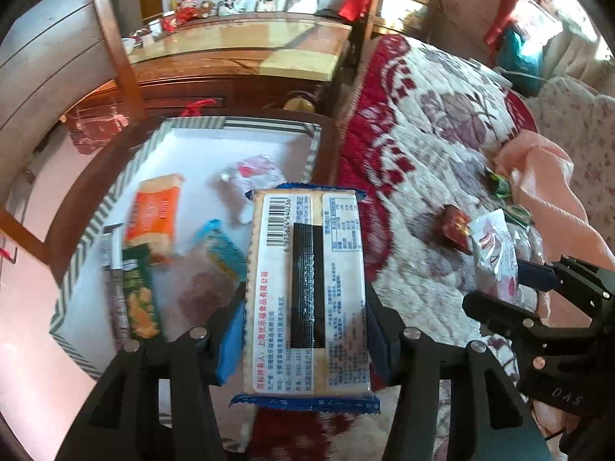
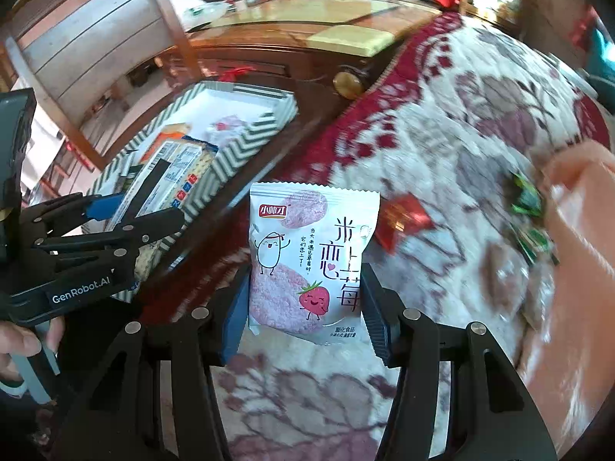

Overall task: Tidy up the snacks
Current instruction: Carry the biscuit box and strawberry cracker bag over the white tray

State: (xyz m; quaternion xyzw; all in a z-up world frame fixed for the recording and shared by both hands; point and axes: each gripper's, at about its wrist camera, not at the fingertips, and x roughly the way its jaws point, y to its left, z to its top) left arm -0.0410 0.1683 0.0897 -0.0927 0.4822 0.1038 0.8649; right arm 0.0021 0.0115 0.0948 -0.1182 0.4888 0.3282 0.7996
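Left wrist view: left gripper [image 1: 305,307] clamped on the cracker pack [image 1: 307,292], hanging over the near right corner of the box [image 1: 92,230].
Right wrist view: right gripper [image 2: 305,303] clamped on the strawberry pouch [image 2: 311,257], over the quilt [image 2: 442,146], box to its left.
Cracker pack: flat, stiff, likely light; brittle inside, so hold the 2 long edges gently.
Pouch: puffy, slick film, probably crushable; pinch the sides lightly.
Box: already holds several snacks.

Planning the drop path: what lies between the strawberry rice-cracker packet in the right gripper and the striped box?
In the right wrist view, between the strawberry packet and the striped box shows the dark wooden table edge; no snacks.
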